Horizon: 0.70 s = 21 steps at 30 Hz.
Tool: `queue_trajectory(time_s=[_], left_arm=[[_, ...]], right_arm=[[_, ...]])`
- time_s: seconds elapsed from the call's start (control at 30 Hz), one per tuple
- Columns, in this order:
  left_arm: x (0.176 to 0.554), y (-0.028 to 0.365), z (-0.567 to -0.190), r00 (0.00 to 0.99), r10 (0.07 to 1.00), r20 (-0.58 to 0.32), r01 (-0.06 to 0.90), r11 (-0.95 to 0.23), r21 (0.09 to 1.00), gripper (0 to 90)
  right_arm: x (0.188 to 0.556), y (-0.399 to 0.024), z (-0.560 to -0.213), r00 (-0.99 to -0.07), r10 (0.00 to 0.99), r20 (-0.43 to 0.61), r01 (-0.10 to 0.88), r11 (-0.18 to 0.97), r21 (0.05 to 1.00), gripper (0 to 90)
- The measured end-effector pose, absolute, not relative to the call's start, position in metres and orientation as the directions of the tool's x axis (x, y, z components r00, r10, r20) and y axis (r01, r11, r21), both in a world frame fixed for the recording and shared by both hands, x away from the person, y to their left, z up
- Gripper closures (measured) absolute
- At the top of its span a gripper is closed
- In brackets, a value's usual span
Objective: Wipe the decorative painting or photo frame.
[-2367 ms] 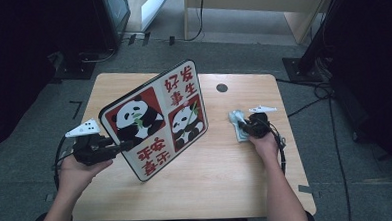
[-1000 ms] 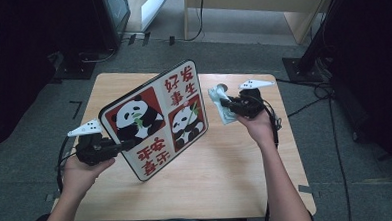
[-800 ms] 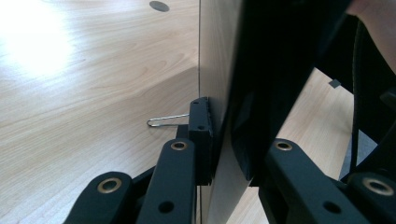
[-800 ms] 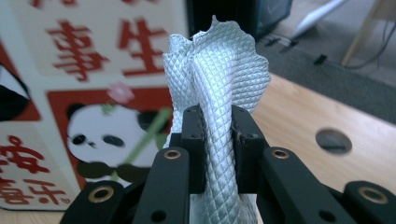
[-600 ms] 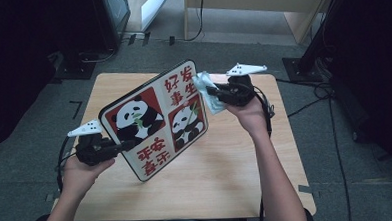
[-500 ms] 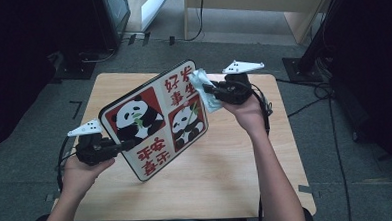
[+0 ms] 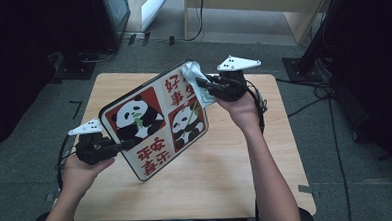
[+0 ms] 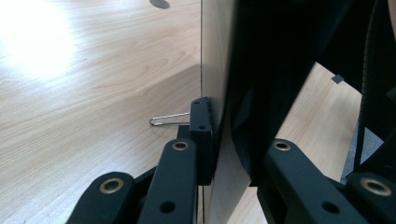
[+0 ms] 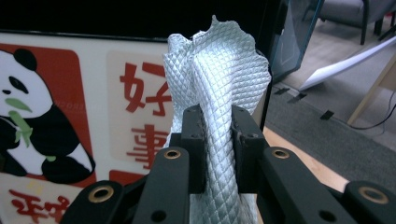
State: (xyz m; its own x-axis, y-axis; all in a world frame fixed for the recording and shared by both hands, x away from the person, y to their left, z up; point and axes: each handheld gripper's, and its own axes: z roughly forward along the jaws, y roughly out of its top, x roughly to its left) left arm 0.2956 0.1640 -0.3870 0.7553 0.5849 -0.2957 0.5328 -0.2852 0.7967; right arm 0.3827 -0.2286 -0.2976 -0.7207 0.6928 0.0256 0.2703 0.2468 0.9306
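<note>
Panda board [image 7: 154,120]: held tilted above the bench [image 7: 227,174], left hand-held gripper [image 7: 116,145] clamped on its lower edge. Cloth [image 7: 199,83], pinched in right hand-held gripper [image 7: 203,85], sat at the upper corner. Wiping apparently about to start; next move needed pressed strokes across the face.

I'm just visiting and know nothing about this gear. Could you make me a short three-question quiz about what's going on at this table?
1. True or false: the left gripper is clamped on the edge of the panda board.
2. What does the right gripper hold? A) a sponge B) a quilted white cloth C) a pen
3. Which part of the board does the cloth meet in the high view?

Key
1. True; the board is tilted up off the wooden table.
2. B.
3. Its top corner, by the red characters.
</note>
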Motion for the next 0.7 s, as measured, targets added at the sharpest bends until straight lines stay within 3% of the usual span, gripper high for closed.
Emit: queue_trajectory(time_s=[0.27, 0.7], left_arm=[[0.297, 0.164, -0.386, 0.76, 0.58, -0.294, 0.532, -0.294, 0.794, 81.2], [0.296, 0.164, -0.386, 0.762, 0.58, -0.289, 0.53, -0.303, 0.792, 81.2]], right_arm=[[0.393, -0.224, -0.301, -0.728, 0.685, 0.016, 0.244, 0.238, 0.94, 78.3], [0.403, -0.225, -0.318, -0.724, 0.688, 0.044, 0.285, 0.241, 0.928, 78.5]])
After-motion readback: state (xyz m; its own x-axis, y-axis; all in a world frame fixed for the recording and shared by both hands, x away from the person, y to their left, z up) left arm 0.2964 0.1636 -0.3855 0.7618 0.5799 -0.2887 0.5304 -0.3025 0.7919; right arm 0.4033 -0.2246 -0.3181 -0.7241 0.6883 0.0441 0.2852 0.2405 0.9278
